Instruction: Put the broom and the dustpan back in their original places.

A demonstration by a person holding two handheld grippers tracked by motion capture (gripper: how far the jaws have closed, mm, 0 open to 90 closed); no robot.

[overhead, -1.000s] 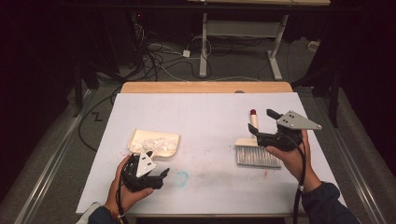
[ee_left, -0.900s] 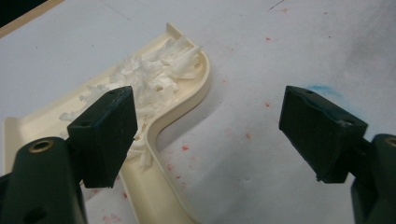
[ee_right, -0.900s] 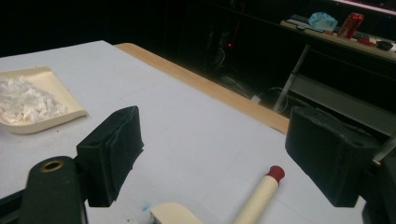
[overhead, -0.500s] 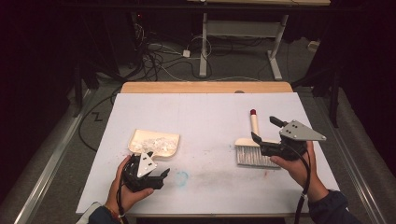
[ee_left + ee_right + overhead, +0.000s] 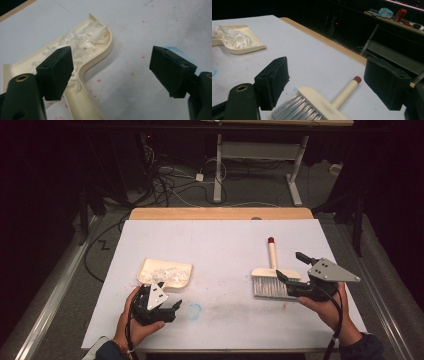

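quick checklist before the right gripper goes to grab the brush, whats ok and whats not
1. Right gripper open wide enough: ok, its jaws stand well apart in the right gripper view.
2. Brush free to take: ok, it lies flat on the table, held by nothing.
3. Brush between the jaws: not ok, it lies ahead of them, so the gripper must advance.
4. Handle reachable: cannot tell, it points away from the person, beyond the bristles.
5. Dustpan out of the way: ok, it sits far to the left, holding white scraps.
6. Left gripper clear: ok, open and empty beside the dustpan.
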